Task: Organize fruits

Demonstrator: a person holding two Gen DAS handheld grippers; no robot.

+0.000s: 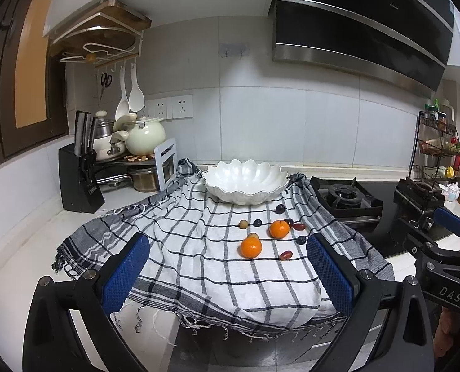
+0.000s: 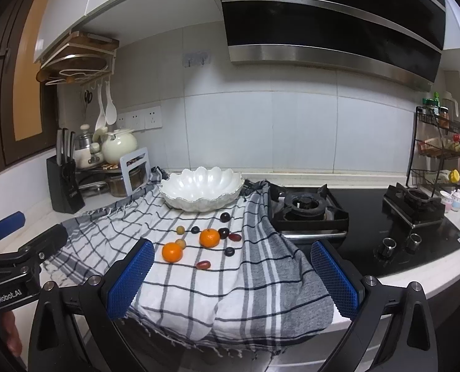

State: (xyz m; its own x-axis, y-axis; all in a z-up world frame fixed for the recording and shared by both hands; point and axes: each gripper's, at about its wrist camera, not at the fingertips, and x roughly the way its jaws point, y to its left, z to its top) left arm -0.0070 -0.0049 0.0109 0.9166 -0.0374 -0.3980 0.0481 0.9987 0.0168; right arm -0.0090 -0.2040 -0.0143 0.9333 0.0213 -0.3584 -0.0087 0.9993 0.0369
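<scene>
- While both grippers hover near the table edge, the fruits (image 1: 261,235) lie farther off, untouched.
- Left gripper (image 1: 227,276) fingers (image 1: 124,272): wide apart, empty.
- Right gripper (image 2: 233,279) fingers (image 2: 130,279): wide apart, empty.

White scalloped bowl (image 1: 245,179) upright at the cloth's far edge, two oranges (image 1: 251,247), small dark, red and tan fruits (image 1: 298,226) scattered just before it
</scene>
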